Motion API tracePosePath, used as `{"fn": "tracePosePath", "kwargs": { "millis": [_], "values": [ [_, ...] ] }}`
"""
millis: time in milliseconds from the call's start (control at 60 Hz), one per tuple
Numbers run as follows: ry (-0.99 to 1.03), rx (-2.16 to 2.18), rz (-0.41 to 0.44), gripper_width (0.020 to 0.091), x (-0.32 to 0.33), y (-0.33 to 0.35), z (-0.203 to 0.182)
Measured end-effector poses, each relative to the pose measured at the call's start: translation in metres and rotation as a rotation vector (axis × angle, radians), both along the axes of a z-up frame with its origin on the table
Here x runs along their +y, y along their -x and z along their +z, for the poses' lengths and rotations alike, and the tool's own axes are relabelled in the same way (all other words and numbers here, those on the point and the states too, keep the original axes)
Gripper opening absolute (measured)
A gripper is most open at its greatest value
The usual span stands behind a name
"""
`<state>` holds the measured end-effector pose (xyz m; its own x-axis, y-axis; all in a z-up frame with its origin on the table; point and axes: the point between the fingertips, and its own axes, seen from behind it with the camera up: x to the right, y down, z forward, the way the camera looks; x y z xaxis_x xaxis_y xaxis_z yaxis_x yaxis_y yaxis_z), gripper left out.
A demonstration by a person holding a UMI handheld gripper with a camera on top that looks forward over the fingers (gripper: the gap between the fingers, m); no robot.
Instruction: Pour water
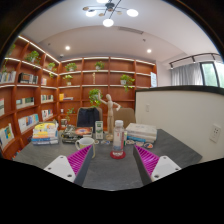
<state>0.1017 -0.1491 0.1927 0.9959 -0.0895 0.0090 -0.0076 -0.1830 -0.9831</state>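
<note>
Fingers (112, 162) open, empty. Bottle (118, 140) upright at frame centre on worktop (110, 172), just ahead; cup (84, 144) left of it. Approach level, centre bottle between pads, grip mid-body.

No readable text, brand, number or sign anywhere.

Label band on the bottle (118, 140) too small to make out; covers of the books (45, 133) stacked left of the bottle and those on the shelves (30, 95) behind it showing colour only, no legible lettering.
</note>
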Motion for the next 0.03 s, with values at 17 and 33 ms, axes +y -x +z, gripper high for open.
{"fn": "tracePosePath", "kwargs": {
  "millis": [17,33],
  "values": [
    [0.003,-0.002,-0.005,0.0852,-0.0024,-0.001,-0.0004],
    [0.007,-0.003,-0.01,0.0851,-0.0037,-0.0028,-0.0009]
  ]
}}
